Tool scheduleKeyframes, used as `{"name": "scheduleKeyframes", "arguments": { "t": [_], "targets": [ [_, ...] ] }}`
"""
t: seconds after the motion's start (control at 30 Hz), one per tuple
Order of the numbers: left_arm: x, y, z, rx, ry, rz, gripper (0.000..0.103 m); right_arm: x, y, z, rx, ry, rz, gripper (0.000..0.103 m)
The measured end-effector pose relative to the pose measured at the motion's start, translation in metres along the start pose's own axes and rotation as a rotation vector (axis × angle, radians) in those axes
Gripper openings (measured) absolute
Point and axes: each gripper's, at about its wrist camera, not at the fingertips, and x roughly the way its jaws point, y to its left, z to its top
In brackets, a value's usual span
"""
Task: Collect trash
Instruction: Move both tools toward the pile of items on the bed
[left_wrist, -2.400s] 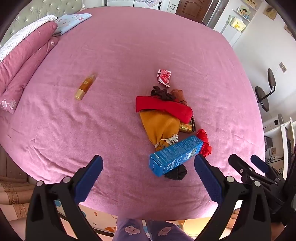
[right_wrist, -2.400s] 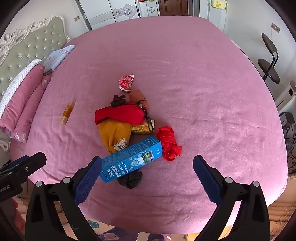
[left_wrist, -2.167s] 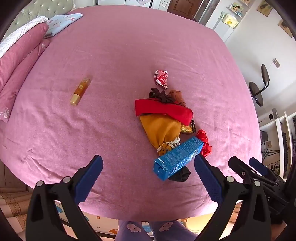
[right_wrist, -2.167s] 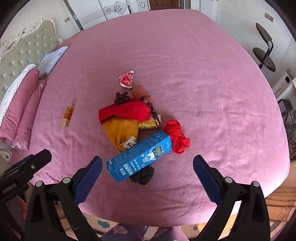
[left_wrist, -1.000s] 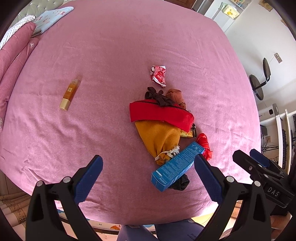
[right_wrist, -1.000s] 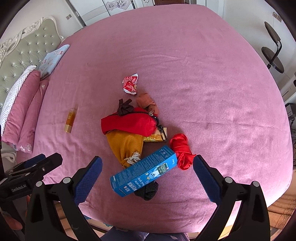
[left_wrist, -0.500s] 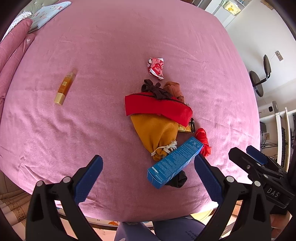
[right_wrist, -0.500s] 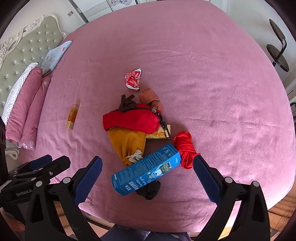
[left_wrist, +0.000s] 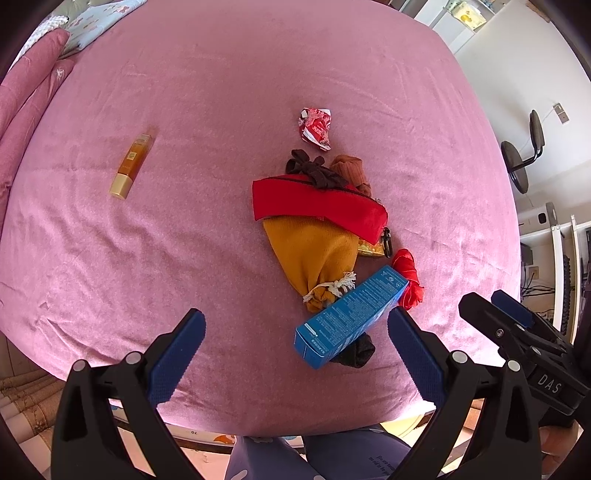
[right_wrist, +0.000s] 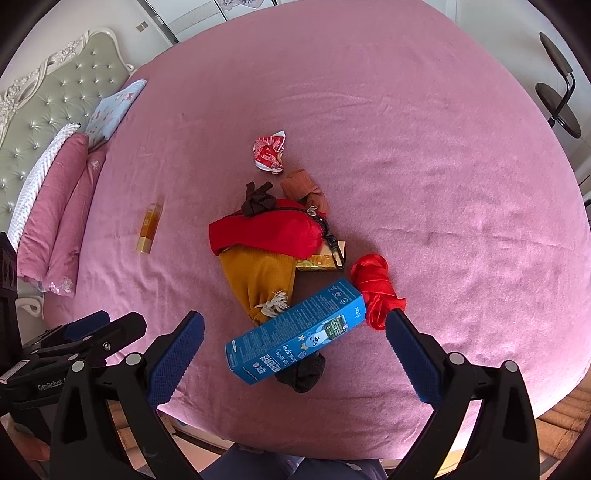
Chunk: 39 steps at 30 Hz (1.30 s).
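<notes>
**Trash still uncollected on the bed**

Pink bedspread (right_wrist: 424, 155) carries a central heap: a long blue cardboard box (right_wrist: 295, 332) lying across a mustard knitted cloth (right_wrist: 258, 277), a red zip pouch (right_wrist: 266, 230) and dark socks. A crumpled red-and-white wrapper (right_wrist: 269, 151) lies just beyond, an amber bottle with gold cap (left_wrist: 131, 166) well apart. Left gripper (left_wrist: 295, 354) and right gripper (right_wrist: 293, 354) both hover with jaws apart, holding nothing. Judging by this, collecting has not begun
</notes>
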Motion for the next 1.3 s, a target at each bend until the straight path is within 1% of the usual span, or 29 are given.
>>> {"name": "scheduleKeyframes", "arguments": {
  "t": [0.47, 0.67, 0.97, 1.3],
  "targets": [
    [0.004, 0.003, -0.004, -0.022, 0.016, 0.006, 0.099, 0.007, 0.0, -0.004, -0.005, 0.022, 0.015, 0.094],
    [0.006, 0.004, -0.001, -0.032, 0.02, 0.01, 0.099, 0.011, 0.002, 0.001, -0.015, 0.024, 0.021, 0.094],
    [0.015, -0.001, 0.003, -0.024, 0.041, 0.0, 0.099, 0.015, -0.004, 0.006, 0.008, 0.026, 0.023, 0.094],
    [0.047, -0.006, 0.007, -0.028, 0.109, 0.003, 0.099, 0.036, -0.026, 0.008, 0.044, 0.062, 0.014, 0.094]
  ]
}}
